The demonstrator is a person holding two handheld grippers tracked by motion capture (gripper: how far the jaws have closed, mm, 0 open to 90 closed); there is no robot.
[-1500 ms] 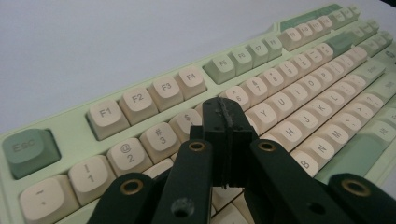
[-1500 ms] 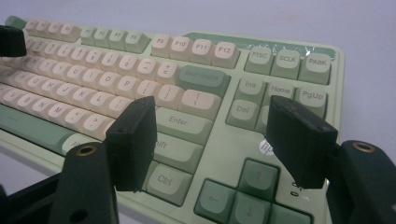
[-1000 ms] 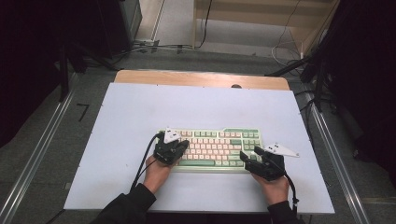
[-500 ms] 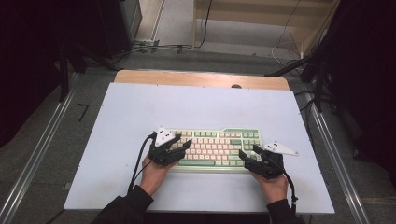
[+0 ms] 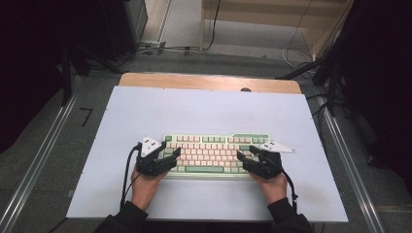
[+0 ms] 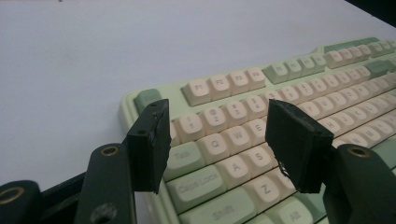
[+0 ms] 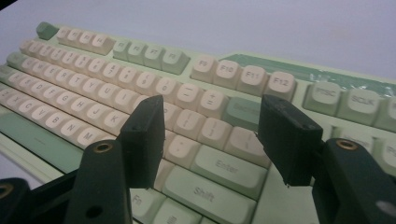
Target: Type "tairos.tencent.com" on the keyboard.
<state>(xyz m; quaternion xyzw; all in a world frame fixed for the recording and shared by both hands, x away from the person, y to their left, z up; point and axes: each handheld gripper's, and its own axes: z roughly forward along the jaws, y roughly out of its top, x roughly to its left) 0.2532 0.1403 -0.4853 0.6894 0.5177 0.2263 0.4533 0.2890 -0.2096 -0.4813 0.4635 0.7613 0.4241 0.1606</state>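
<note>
Keyboard [image 5: 211, 154] lies flat on the table [image 5: 204, 111]; both tongs gape, clamping nothing.

Keyboard [image 7: 233, 116] right end beyond frame edge

Only obstacle on the tabletop [image 5: 204, 109] is the keyboard [image 5: 214, 153], sitting near the front edge. Far half of the tabletop is bare, wide strips free left and right of the keyboard too. Left gripper [image 5: 163, 162] sits over its left end, right gripper [image 5: 248, 162] over its right end, so the middle keys between them are reachable from above.
</note>
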